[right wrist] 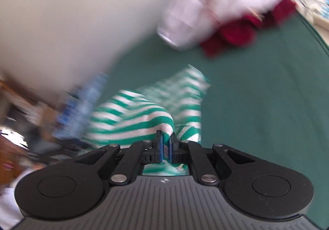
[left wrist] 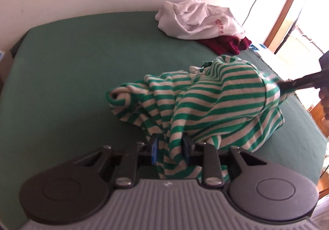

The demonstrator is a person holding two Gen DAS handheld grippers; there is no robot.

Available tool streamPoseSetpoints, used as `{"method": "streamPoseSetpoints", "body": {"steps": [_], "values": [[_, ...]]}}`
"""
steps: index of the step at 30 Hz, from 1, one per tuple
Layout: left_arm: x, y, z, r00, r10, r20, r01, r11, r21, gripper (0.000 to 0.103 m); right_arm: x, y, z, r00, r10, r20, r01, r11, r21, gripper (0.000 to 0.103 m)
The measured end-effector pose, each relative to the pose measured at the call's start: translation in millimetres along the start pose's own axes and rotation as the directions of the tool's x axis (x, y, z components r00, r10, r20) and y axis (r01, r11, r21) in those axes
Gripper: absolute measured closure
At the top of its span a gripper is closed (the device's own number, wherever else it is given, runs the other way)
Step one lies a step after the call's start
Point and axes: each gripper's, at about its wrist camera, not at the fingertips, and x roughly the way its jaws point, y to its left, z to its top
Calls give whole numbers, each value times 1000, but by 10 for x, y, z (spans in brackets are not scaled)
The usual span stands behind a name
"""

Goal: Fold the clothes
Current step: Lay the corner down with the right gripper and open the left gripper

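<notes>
Currently, in the left wrist view, the left gripper [left wrist: 170, 148] has a bunched fold of the striped shirt [left wrist: 207, 104] between its blue pads [left wrist: 153, 147]. The jaws stand moderately apart with the cloth filling the gap and draping below them. Ahead of the jaws, the shirt rises in a crumpled mound above the green bed sheet [left wrist: 78, 69]. Ahead and to the right, the right gripper [left wrist: 287, 84] meets the far edge of the shirt; motion blur hides its fingertips in this view. Further ahead and right of the jaws, a white garment [left wrist: 197, 20] lies on a dark red garment [left wrist: 224, 44], well apart from the shirt.

In the right wrist view, the right gripper [right wrist: 166, 145] is clamped narrowly on a pinch of the striped shirt [right wrist: 139, 119]. The shirt spreads ahead and left of the jaws. The white garment [right wrist: 195, 14] and dark red garment [right wrist: 238, 32] appear blurred, far ahead and right, on the green bed sheet [right wrist: 257, 96].
</notes>
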Motion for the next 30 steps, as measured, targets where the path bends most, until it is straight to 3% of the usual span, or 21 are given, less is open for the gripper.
{"method": "streamPoseSetpoints", "body": {"steps": [1, 3, 4, 5, 7, 9, 12, 14, 15, 17, 19, 23, 24, 25, 27, 30], "values": [[-23, -10, 24, 1000, 13, 1, -13, 1000, 11, 70, 43, -13, -14, 999, -31, -7, 31, 1000, -4, 95], [-104, -46, 70, 999, 29, 14, -29, 999, 40, 70, -33, 101, -31, 999, -15, 43, 17, 999, -43, 89], [-156, -61, 88, 999, 28, 23, -29, 998, 55, 70, -111, 198, -31, 996, 1, 84, 6, 997, -79, 78], [-190, -73, 101, 999, 30, 28, -32, 997, 69, 70, -163, 287, -13, 993, 21, 119, -8, 994, -113, 60], [-161, -85, 99, 999, 49, 15, -50, 995, 89, 70, -141, 411, 12, 988, 40, 150, -14, 986, -167, 54], [-60, -78, 65, 997, 75, -14, -73, 993, 89, 66, -23, 484, 8, 989, 0, 149, 30, 980, -196, 52], [-110, -80, 79, 998, 58, 19, -59, 997, 45, 68, 153, 593, 1, 987, -60, 150, 95, 966, -240, 53], [-184, -103, 98, 997, 41, 58, -42, 999, 23, 67, 170, 626, -15, 983, -38, 179, 82, 967, -242, 55], [-218, -139, 113, 996, 33, 83, -35, 999, 27, 54, 164, 637, -25, 980, -19, 198, 67, 969, -239, 55], [-206, -214, 150, 994, 21, 107, -26, 999, 39, 43, 216, 702, -9, 979, 8, 202, 41, 970, -240, 53], [-90, -285, 199, 996, 6, 90, -11, 999, 53, 43, 355, 819, 26, 982, 6, 187, 46, 961, -272, 53], [191, -466, 223, 999, 22, 39, -27, 993, 112, 54, 744, 1014, 85, 994, 2, 108, 32, 950, -311, 55], [208, -494, 225, 999, 25, 39, -30, 992, 121, 63, 835, 1032, 96, 996, -19, 82, 44, 951, -307, 62], [196, -511, 225, 999, 26, 46, -32, 991, 127, 68, 855, 1044, 100, 997, -20, 79, 44, 951, -305, 87], [58, -501, 221, 997, 16, 79, -25, 993, 117, 86, 685, 1077, 114, 991, 63, 121, -22, 950, -311, 90], [-207, -414, 184, 989, 16, 148, -28, 997, 79, 86, 404, 1115, 156, 962, 197, 190, -129, 939, -318, 90]]}}
